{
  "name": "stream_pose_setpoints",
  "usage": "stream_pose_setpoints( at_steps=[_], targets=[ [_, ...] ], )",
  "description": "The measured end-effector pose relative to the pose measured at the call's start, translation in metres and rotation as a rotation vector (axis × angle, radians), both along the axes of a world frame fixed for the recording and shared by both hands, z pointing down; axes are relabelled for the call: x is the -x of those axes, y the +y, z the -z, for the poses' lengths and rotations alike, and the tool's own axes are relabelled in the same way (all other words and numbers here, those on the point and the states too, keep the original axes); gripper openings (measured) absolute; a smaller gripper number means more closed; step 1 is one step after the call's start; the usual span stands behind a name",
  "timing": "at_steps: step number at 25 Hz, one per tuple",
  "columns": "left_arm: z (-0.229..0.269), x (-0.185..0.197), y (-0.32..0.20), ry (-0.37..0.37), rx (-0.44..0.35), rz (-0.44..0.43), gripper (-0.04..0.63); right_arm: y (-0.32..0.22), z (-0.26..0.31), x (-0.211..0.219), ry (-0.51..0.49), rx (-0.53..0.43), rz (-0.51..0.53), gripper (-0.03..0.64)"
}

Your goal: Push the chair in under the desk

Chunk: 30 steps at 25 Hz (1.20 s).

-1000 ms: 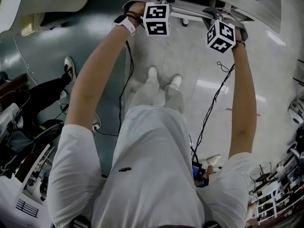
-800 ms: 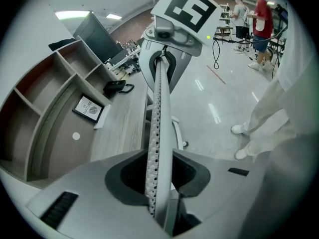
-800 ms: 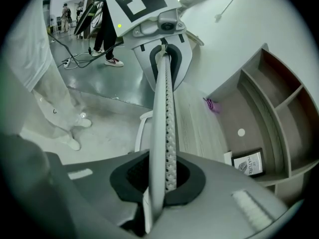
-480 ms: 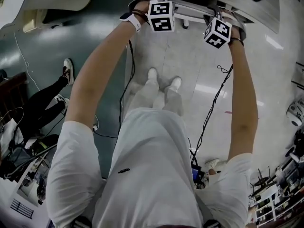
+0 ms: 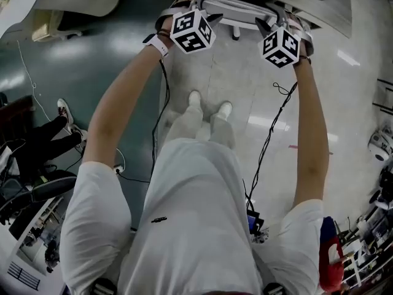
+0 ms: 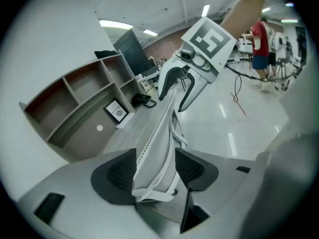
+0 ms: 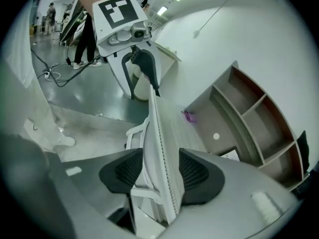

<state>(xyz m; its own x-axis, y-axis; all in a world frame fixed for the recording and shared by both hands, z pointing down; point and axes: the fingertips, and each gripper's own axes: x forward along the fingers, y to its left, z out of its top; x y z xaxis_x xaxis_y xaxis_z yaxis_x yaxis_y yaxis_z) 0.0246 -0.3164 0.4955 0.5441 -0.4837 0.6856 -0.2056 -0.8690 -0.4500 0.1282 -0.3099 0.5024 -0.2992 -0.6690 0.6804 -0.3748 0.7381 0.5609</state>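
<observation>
My left tool [image 6: 155, 169] and right tool [image 7: 156, 171] just opened, jaws apart either side of the chair [image 6: 159, 133] back's top edge; chair sits tucked against the far surface [image 7: 192, 133].

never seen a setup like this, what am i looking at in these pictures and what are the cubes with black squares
A person holds a two-jaw gripper in each hand; the marker cubes are part of them. The head view looks down from the person's head onto their arms and the floor. The other two come from cameras on the left gripper and right gripper. Each straddles the top edge of the white chair back; the jaws have just been opening and stand apart. Beyond stands the desk with a shelf unit.
</observation>
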Motion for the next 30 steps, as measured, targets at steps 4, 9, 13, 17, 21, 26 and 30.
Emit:
stream_pose_setpoints(
  at_steps=[4,9,13,17,21,26,30],
  targets=[
    [0.030,0.018,0.030,0.157,0.052,0.096,0.239,0.019,0.036,0.012,-0.089,-0.066,-0.030,0.221],
    [0.062,0.037,0.073,0.275,0.110,0.199,0.238,0.059,0.081,0.022,-0.195,-0.167,-0.057,0.152],
    [0.094,0.045,0.102,0.367,0.098,0.263,0.184,0.096,0.118,0.023,-0.306,-0.256,-0.135,0.015],
    [0.132,0.049,0.133,0.499,0.102,0.331,0.128,0.134,0.137,0.023,-0.381,-0.268,-0.192,0.015],
    [0.157,0.055,0.165,0.540,0.064,0.378,0.049,0.168,0.159,0.022,-0.458,-0.282,-0.247,0.015],
    [0.178,0.064,0.205,0.606,0.058,0.448,0.014,0.217,0.185,0.029,-0.534,-0.253,-0.287,0.015],
    [0.184,0.072,0.235,0.662,0.099,0.487,0.006,0.251,0.199,0.031,-0.641,-0.228,-0.334,0.015]
  ],
)
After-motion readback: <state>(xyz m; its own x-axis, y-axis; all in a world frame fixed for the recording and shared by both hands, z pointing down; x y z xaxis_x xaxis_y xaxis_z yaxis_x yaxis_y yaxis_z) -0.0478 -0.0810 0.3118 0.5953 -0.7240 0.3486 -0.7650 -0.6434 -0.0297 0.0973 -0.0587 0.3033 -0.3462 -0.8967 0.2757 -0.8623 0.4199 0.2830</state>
